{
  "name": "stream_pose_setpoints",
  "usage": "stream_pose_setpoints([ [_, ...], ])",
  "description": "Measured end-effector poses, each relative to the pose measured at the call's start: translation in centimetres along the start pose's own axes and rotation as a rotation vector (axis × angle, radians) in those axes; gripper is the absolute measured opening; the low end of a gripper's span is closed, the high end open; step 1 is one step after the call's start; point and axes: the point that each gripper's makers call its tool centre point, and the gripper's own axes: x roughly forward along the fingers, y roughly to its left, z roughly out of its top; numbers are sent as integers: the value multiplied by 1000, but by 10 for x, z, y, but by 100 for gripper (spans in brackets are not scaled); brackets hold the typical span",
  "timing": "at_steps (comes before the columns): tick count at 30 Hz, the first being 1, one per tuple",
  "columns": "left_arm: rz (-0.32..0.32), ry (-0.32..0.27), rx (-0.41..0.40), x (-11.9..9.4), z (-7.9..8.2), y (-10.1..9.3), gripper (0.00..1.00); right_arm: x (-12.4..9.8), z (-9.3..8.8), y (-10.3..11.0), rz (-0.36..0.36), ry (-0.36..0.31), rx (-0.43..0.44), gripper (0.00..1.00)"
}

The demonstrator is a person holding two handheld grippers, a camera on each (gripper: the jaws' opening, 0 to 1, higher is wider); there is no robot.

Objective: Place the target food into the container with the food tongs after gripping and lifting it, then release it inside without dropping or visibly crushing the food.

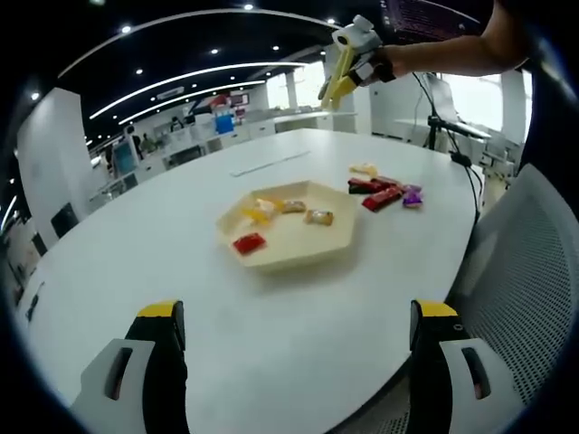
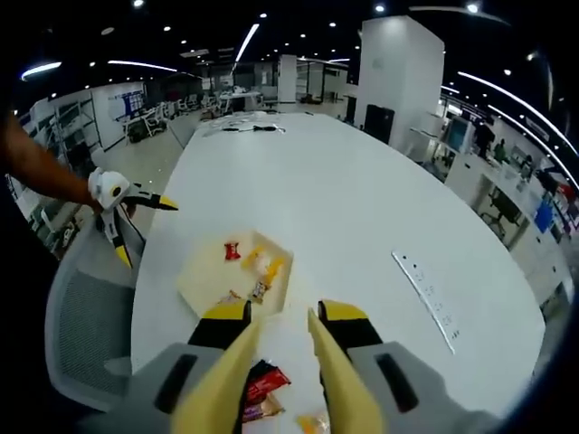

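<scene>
Right gripper [image 2: 282,362] carries yellow food tongs [image 2: 276,380]; tong blades apart, nothing between them. Loose snack packets [image 2: 262,391] lie on the white table [image 2: 380,208] right under the tong tips, at 6 o'clock in the right gripper view. One red packet sits just left of the gap. Its long axis looks diagonal, hard to be sure. The tray [image 2: 237,276] is straight ahead of the tips at 12 o'clock, near, already holding several packets.

In the left gripper view the right gripper [image 1: 348,59] hangs high at 1 o'clock, above the packet pile [image 1: 384,192]. The tray [image 1: 288,226] sits centre. Left gripper [image 1: 298,339] is open, empty, low and well back.

Judgement: right hand is nearer; drop down, pinch gently, carry forward.
</scene>
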Motion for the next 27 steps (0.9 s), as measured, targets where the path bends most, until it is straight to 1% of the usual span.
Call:
stream_pose_setpoints([
  [5, -14, -12, -23, 0, 2, -2, 99, -11, -15, -11, -35, 8, 31, 29],
  [6, -12, -17, -35, -1, 3, -1, 99, -13, -19, -16, -51, 13, 41, 29],
  [8, -14, -30, -41, -2, 7, -2, 99, -17, -24, -20, -62, 15, 52, 28],
  [10, -20, -35, -49, -1, 8, -4, 99, -19, -28, -22, -70, 23, 55, 28],
  [12, -27, -38, -42, -1, 9, -6, 99, -21, -30, -19, -71, 25, 48, 29],
  [15, -31, -50, -54, -2, 11, -6, 99, -22, -33, -20, -81, 40, 42, 28],
  [16, -31, -42, -33, -1, 9, -7, 99, -22, -35, -22, -95, 43, 41, 28],
  [18, -49, -42, -26, -1, 10, -11, 99, -23, -35, -20, -94, 46, 42, 28],
  [19, -45, -34, 6, 0, 9, -11, 99, -23, -35, -19, -99, 46, 47, 28],
  [20, -40, -12, 21, 0, 6, -11, 99, -23, -35, -18, -105, 48, 46, 28],
  [22, -48, -32, 6, 0, 9, -12, 99, -24, -34, -17, -112, 47, 54, 28],
  [23, -36, -42, 13, -1, 11, -8, 99, -25, -32, -18, -127, 43, 60, 28],
  [25, -43, -63, -20, -3, 15, -8, 99, -25, -30, -17, -130, 35, 72, 28],
  [26, -44, -61, -27, -3, 16, -8, 99, -26, -29, -17, -140, 31, 87, 28],
  [27, -60, -72, -49, -3, 18, -11, 99, -27, -28, -17, -145, 33, 92, 28],
])
